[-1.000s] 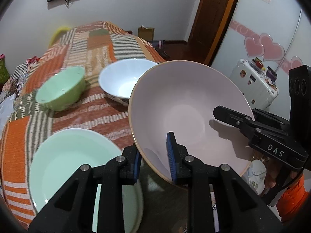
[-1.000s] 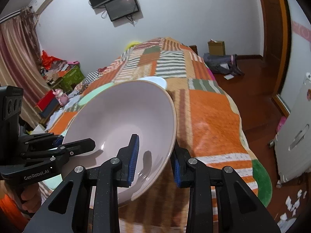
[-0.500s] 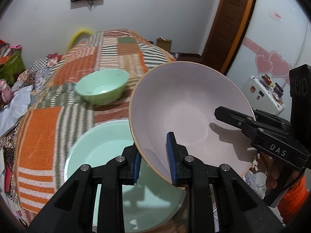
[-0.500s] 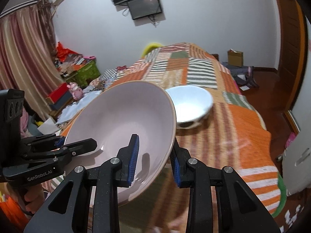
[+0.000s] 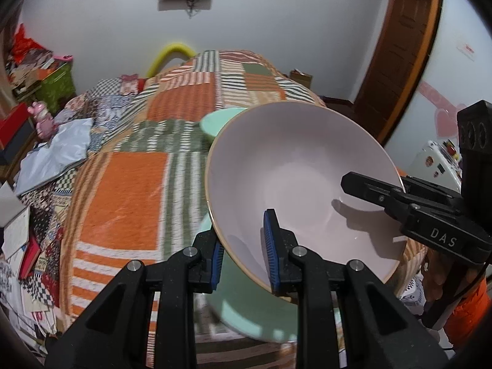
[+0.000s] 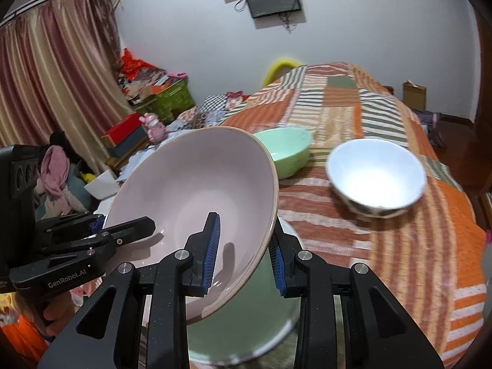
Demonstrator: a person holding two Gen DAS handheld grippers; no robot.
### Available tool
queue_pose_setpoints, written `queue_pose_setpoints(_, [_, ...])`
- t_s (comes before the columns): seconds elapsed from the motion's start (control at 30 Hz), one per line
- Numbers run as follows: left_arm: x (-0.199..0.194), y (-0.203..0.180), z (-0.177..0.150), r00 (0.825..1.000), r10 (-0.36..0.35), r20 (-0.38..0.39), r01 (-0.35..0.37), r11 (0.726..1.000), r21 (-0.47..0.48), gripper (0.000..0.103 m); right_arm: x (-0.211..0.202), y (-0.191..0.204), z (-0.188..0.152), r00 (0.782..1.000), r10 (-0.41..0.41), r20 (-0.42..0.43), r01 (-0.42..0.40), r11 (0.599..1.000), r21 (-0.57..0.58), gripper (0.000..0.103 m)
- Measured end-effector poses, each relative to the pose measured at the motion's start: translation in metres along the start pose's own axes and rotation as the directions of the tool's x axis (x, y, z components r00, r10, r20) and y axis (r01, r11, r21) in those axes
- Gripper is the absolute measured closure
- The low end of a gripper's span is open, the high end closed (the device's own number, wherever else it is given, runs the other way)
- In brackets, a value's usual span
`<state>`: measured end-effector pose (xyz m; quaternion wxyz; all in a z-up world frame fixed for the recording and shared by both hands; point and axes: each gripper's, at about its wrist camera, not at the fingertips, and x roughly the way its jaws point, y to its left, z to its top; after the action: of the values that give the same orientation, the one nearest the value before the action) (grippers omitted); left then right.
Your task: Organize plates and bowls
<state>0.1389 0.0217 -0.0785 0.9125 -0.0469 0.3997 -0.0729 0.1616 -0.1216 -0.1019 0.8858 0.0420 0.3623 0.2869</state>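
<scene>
A large pink bowl [image 5: 295, 169] [image 6: 196, 190] is held in the air by both grippers. My left gripper [image 5: 244, 255] is shut on its near rim; my right gripper [image 6: 244, 253] is shut on the opposite rim. The right gripper shows in the left wrist view [image 5: 399, 196], and the left gripper shows in the right wrist view [image 6: 101, 233]. A wide light-green plate [image 5: 246, 307] [image 6: 246, 316] lies on the bed right below the pink bowl. A small green bowl [image 6: 286, 150] [image 5: 215, 120] and a white bowl [image 6: 375, 175] stand farther back on the bed.
The bed has an orange and green striped patchwork cover [image 5: 129, 184] [image 6: 415, 246]. Clutter, boxes and a green crate [image 6: 172, 98] stand at the left by the curtain. A wooden door [image 5: 396, 52] and a white cabinet [image 5: 439, 160] stand at the right.
Both grippers have swung left with the pink bowl still clamped. The green plate now lies under the bowl, and the green and white bowls have shifted right in view.
</scene>
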Motion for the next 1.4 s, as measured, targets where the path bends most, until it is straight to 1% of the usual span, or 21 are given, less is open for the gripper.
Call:
queue_pose_setpoints(0.23, [-0.009,0.044,-0.01,0.999,0.051,0.002,-0.051,0.997,-0.056,0.079,0.026,0.031,0.003,0.998,0.049,-0.042,-0.051,0.998,-0.039,0.075])
queue_pose_setpoints(0.47, [-0.016,0.086,-0.018,0.995,0.102,-0.007,-0.102,0.988,-0.116,0.079,0.052,0.062,0.004,0.991,0.088,-0.105,-0.098,0.991,-0.094,0.075])
queue_pose_setpoints(0.77, [-0.023,0.119,-0.034,0.991,0.135,-0.017,-0.136,0.976,-0.168,0.079,0.078,0.092,0.002,0.977,0.092,-0.195,-0.126,0.977,-0.173,0.075])
queue_pose_setpoints(0.93, [-0.023,0.137,-0.045,0.99,0.137,-0.03,-0.14,0.967,-0.213,0.079,0.094,0.106,0.003,0.965,0.084,-0.248,-0.139,0.967,-0.214,0.075])
queue_pose_setpoints(1.1, [-0.019,0.151,-0.06,0.989,0.135,-0.06,-0.145,0.959,-0.244,0.079,0.112,0.112,-0.001,0.945,0.095,-0.314,-0.166,0.964,-0.209,0.075])
queue_pose_setpoints(1.2, [-0.011,0.159,-0.068,0.988,0.128,-0.086,-0.147,0.955,-0.258,0.079,0.124,0.116,-0.006,0.933,0.084,-0.351,-0.168,0.962,-0.217,0.075])
queue_pose_setpoints(1.3, [-0.003,0.165,-0.076,0.986,0.119,-0.117,-0.147,0.952,-0.268,0.079,0.13,0.12,-0.012,0.926,0.064,-0.373,-0.165,0.955,-0.246,0.075])
queue_pose_setpoints(1.4, [-0.001,0.165,-0.08,0.987,0.113,-0.116,-0.141,0.953,-0.269,0.079,0.131,0.118,-0.015,0.923,0.054,-0.382,-0.163,0.952,-0.259,0.075])
